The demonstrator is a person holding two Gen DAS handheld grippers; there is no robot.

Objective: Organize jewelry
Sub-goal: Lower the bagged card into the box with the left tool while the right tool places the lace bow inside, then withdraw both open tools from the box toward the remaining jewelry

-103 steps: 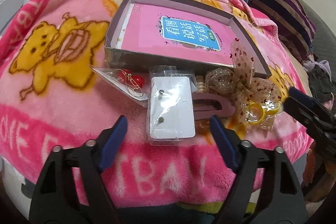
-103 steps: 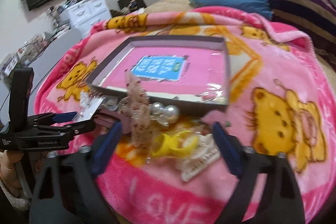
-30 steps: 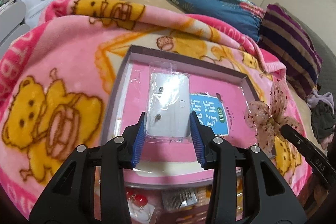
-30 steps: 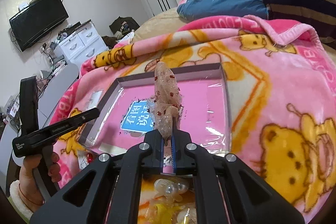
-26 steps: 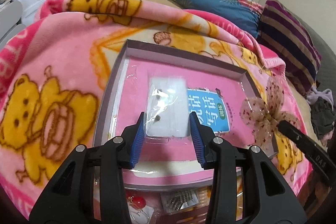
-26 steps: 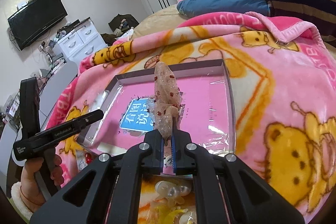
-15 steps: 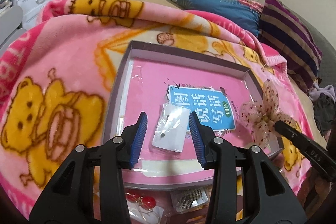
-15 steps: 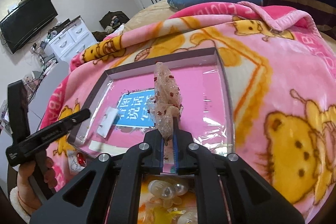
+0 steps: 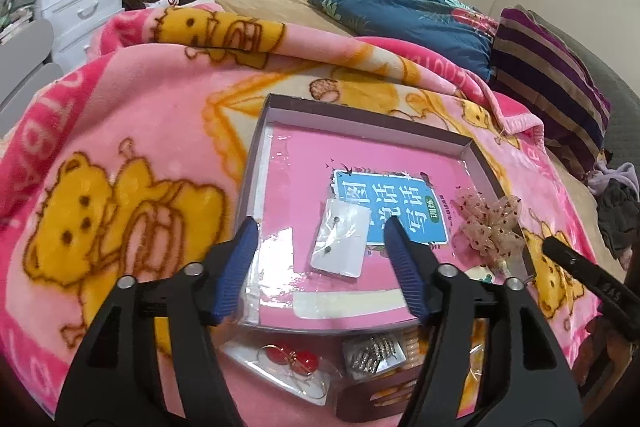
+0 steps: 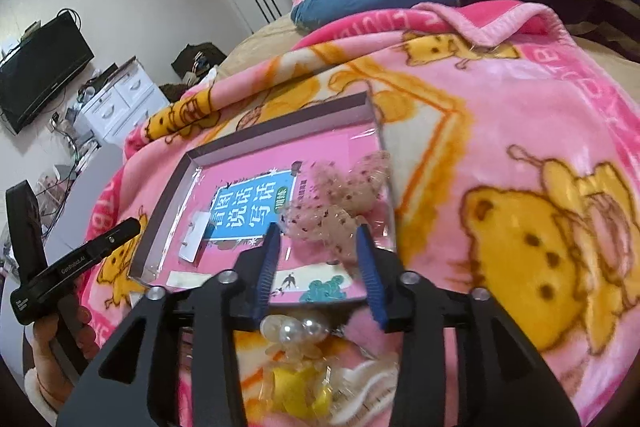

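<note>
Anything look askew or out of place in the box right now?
The earring card lies skewed across the blue label instead of square. The mesh bow sits crumpled against the box's right wall. Nothing spilled or damaged.

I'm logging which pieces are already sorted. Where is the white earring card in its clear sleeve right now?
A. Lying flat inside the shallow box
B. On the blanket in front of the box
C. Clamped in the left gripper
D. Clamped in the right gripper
A: the earring card lies flat on the pink floor of the box, and the left gripper is open above it.
</note>
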